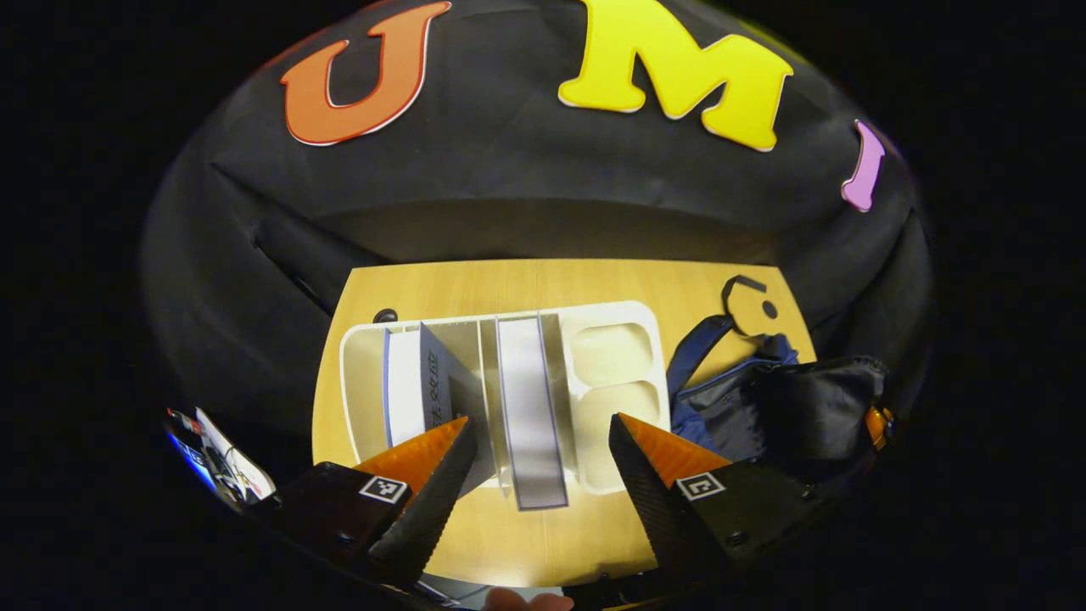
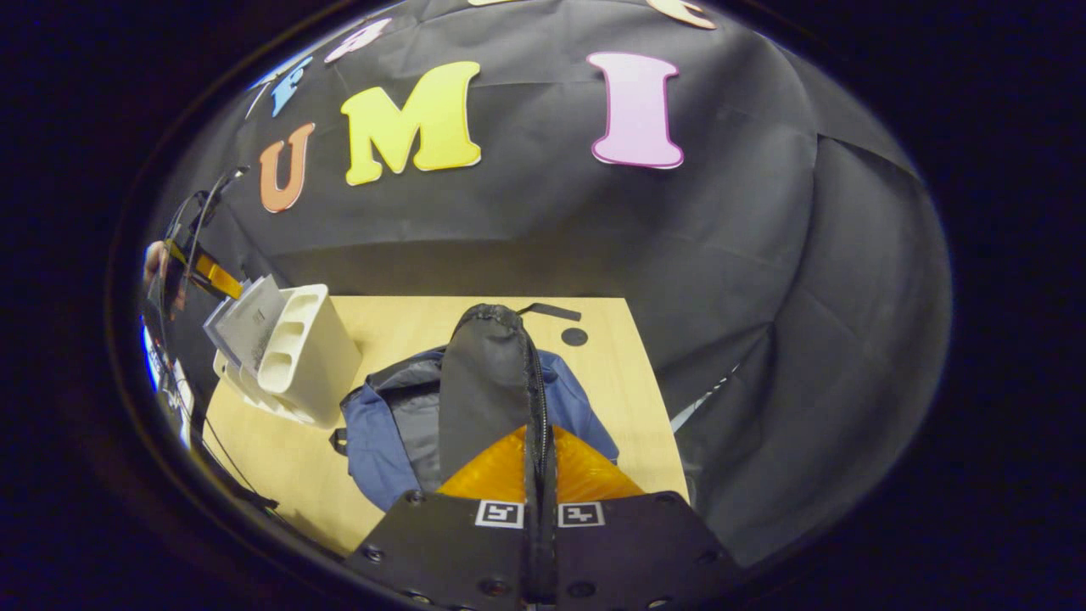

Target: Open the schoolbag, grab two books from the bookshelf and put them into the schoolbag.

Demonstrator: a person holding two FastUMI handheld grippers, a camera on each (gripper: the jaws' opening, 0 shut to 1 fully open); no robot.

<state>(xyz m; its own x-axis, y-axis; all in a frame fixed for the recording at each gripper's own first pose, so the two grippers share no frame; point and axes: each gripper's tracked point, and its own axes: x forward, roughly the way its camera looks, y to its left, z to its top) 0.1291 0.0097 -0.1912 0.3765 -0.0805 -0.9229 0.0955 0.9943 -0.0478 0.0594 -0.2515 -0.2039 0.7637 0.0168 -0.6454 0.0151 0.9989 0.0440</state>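
Note:
A white bookshelf (image 1: 611, 327) stands on the wooden table (image 1: 543, 284). A blue-edged white book (image 1: 403, 382) and a leaning grey book (image 1: 437, 378) stand at its left, and a grey book (image 1: 530, 407) stands upright in its middle slot. My left gripper (image 1: 539, 420) hovers open over that middle book, one finger on each side, not touching it. The blue and black schoolbag (image 1: 730, 399) lies to the right of the shelf. My right gripper (image 2: 540, 433) is shut on the bag's black flap (image 2: 488, 373) along its zip and holds it up over the blue body (image 2: 382, 441).
In the right gripper view the bookshelf (image 2: 301, 356) and its books (image 2: 246, 318) stand left of the bag, with the left gripper and a hand (image 2: 182, 267) above them. A black strap (image 1: 742, 301) lies on the table behind the bag. Black cloth walls close in the table.

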